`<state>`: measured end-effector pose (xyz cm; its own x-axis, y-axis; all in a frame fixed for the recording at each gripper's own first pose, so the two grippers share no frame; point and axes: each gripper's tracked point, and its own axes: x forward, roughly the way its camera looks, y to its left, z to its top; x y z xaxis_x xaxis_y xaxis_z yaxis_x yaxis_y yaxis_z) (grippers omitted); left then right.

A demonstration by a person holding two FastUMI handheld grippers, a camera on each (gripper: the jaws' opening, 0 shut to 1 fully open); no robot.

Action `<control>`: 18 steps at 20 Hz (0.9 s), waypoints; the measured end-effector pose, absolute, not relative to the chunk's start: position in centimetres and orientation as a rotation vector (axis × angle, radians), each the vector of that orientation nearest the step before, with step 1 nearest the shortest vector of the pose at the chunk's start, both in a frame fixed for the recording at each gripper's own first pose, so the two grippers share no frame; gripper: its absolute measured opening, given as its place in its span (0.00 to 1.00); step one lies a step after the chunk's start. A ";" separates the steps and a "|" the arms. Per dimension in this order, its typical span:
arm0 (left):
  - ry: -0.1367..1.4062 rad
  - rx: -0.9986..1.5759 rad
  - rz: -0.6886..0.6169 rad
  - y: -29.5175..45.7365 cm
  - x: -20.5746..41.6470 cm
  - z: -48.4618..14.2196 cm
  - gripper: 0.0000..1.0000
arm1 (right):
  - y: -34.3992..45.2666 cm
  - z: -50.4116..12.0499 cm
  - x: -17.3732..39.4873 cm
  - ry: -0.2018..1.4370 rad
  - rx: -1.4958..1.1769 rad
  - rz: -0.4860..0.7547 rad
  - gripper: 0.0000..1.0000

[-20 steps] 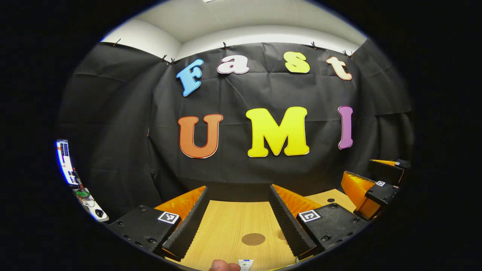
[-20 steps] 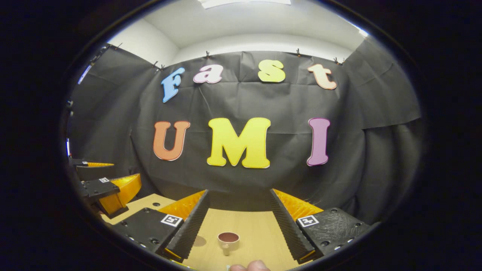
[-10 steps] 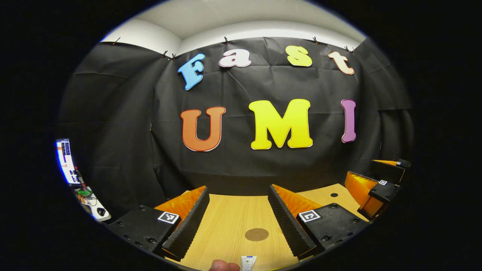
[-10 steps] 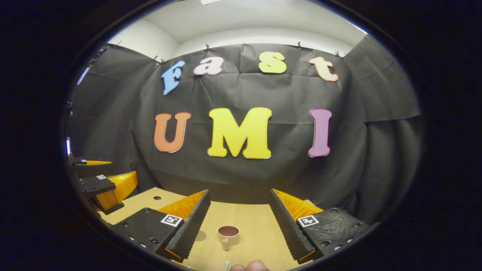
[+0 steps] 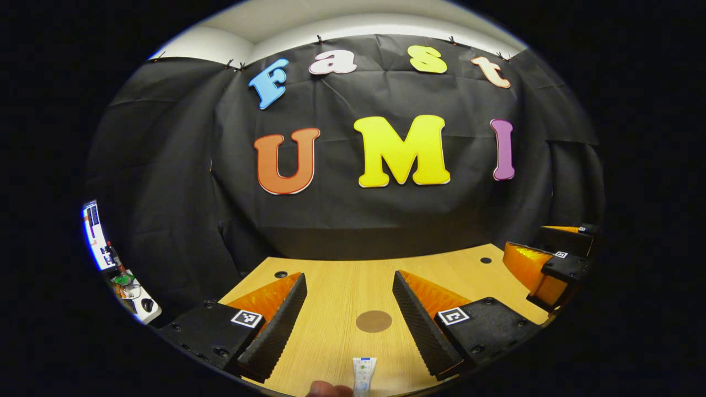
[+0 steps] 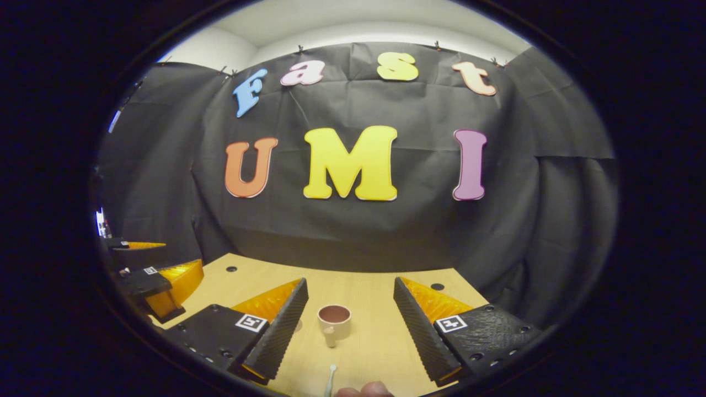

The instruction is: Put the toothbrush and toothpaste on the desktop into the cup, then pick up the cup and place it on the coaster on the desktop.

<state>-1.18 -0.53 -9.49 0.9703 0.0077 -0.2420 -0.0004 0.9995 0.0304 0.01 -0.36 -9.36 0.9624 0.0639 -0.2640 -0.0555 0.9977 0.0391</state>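
Both grippers' fingers are wide open, holding nothing. At bottom center, the toothbrush (image 6: 331,379) looks thin and may slip; the cup (image 6: 334,321) could tip.

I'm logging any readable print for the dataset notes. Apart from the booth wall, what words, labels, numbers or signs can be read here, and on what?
Nothing here reads as text.
toothpaste tube: print on it, too small and blurred to read.
left gripper: a square coded marker on each finger block, a pattern, no letters.
right gripper: the same kind of square markers, no letters.
cup, coaster, toothbrush: no print seen.
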 end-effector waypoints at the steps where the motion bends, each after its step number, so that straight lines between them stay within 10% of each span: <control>1: 0.275 0.027 -0.003 -0.7 -1.6 -10.5 0.99 | -0.2 -10.4 -0.3 0.293 0.026 0.066 0.92; 18: 0.826 0.022 -0.088 -2.3 -11.1 -30.3 1.00 | 1.3 -27.8 -6.5 0.764 -0.017 0.123 0.96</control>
